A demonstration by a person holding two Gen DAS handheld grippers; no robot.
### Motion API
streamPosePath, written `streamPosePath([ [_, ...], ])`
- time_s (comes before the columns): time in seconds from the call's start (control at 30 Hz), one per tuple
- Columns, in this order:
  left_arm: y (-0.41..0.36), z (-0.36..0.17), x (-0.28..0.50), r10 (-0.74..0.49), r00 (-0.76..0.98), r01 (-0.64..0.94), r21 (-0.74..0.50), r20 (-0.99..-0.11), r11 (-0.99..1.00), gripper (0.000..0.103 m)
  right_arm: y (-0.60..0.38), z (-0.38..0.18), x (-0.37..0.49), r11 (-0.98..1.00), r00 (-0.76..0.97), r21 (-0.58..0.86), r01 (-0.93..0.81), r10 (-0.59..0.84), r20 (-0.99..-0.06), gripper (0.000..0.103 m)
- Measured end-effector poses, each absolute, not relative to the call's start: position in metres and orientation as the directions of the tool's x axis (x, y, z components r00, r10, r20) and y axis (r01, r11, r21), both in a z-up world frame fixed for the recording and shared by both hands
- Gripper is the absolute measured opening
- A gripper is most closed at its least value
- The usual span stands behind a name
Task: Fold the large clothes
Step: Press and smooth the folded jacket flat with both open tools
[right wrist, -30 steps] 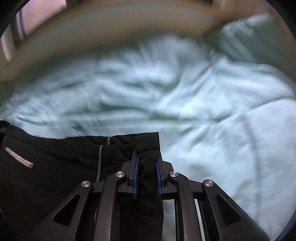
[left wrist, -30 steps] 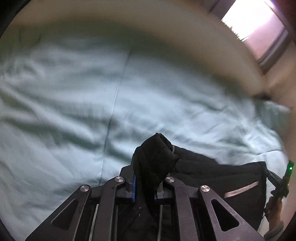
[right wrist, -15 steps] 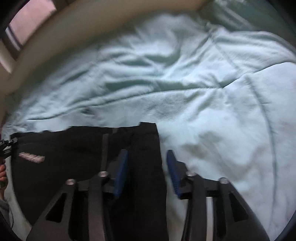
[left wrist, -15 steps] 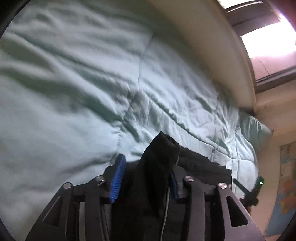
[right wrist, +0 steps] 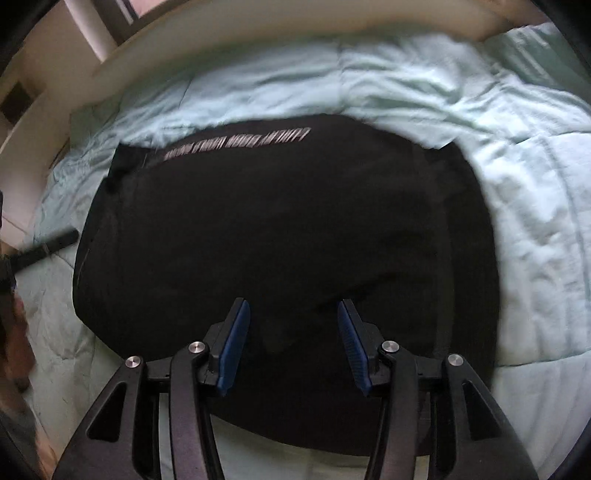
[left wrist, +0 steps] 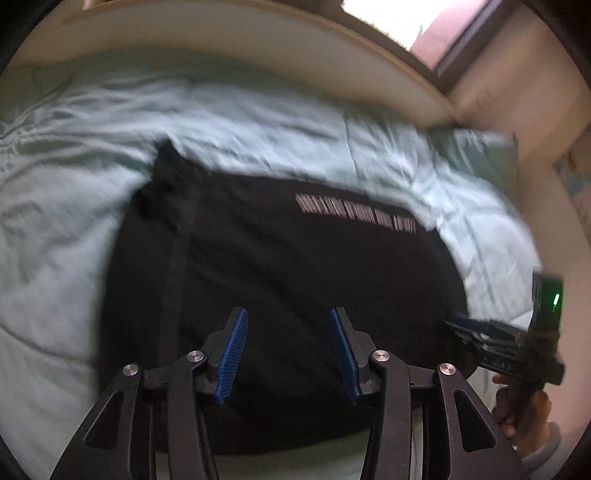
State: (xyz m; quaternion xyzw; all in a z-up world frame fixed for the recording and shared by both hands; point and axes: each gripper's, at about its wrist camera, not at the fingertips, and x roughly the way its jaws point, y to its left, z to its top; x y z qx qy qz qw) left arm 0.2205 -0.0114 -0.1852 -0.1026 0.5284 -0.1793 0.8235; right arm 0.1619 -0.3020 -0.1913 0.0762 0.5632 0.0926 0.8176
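Observation:
A black garment (left wrist: 295, 277) with a line of pale lettering (left wrist: 354, 214) lies folded flat on the pale green bedspread (left wrist: 66, 221). My left gripper (left wrist: 288, 325) hangs open above its near part, blue pads apart with nothing between them. In the right wrist view the same black garment (right wrist: 280, 236) fills the middle, its lettering (right wrist: 236, 142) along the far edge. My right gripper (right wrist: 293, 314) is open over the near half, holding nothing. The right gripper (left wrist: 476, 332) and the hand holding it also show at the right edge of the left wrist view.
A cream headboard or bed frame (left wrist: 258, 48) curves along the far side, with a bright window (left wrist: 399, 18) beyond. A pillow (left wrist: 476, 147) in matching green sits at the far right corner. The bedspread (right wrist: 535, 184) spreads wide on all sides of the garment.
Both grippers let go of the black cloth they pinched, opened, and drew back and up. The garment now lies flat on the bed.

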Motion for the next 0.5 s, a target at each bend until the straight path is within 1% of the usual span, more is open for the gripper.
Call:
streamPosePath([
  [0.03, -0.033, -0.198, 0.212, -0.383, 0.360, 0.216, -0.323, -0.851, 0.921, 0.048, -0.294, -0.197, 0.161, 0.977, 0.358, 0.202, -0.071, 0.214, -0.909, 0.054],
  [0.07, -0.046, -0.208, 0.208, -0.345, 0.349, 0.232, -0.277, -0.871, 0.933, 0.048, -0.285, -0.203, 0.162, 0.985, 0.365, 0.147, -0.085, 0.168, -0.916, 0.057],
  [0.1, -0.057, -0.221, 0.206, -0.279, 0.348, 0.246, -0.200, -0.895, 0.949, 0.048, -0.281, -0.210, 0.163, 0.989, 0.357, 0.114, -0.095, 0.141, -0.923, 0.060],
  [0.17, -0.077, -0.252, 0.207, -0.153, 0.329, 0.294, -0.053, -0.932, 0.954, 0.051, -0.275, -0.230, 0.169, 0.991, 0.304, 0.101, -0.093, 0.125, -0.945, 0.060],
  [0.2, -0.078, -0.262, 0.210, -0.142, 0.322, 0.294, -0.043, -0.936, 0.955, 0.051, -0.275, -0.235, 0.169, 0.990, 0.295, 0.110, -0.085, 0.131, -0.946, 0.061],
  [0.3, -0.063, -0.263, 0.219, -0.211, 0.299, 0.235, -0.142, -0.931, 0.961, 0.050, -0.274, -0.239, 0.171, 0.989, 0.288, 0.111, -0.092, 0.134, -0.948, 0.061],
  [0.37, -0.055, -0.248, 0.219, -0.253, 0.289, 0.224, -0.191, -0.923, 0.956, 0.050, -0.277, -0.227, 0.172, 0.987, 0.276, 0.132, -0.089, 0.152, -0.949, 0.061],
  [0.43, -0.052, -0.225, 0.219, -0.287, 0.323, 0.247, -0.213, -0.902, 0.945, 0.050, -0.280, -0.207, 0.173, 0.981, 0.324, 0.161, -0.108, 0.188, -0.927, 0.061],
  [0.47, -0.052, -0.208, 0.221, -0.308, 0.364, 0.268, -0.218, -0.879, 0.938, 0.050, -0.281, -0.191, 0.177, 0.979, 0.374, 0.162, -0.124, 0.197, -0.906, 0.061],
  [0.5, -0.052, -0.198, 0.225, -0.320, 0.392, 0.276, -0.221, -0.863, 0.935, 0.052, -0.281, -0.182, 0.183, 0.981, 0.404, 0.148, -0.125, 0.187, -0.896, 0.064],
])
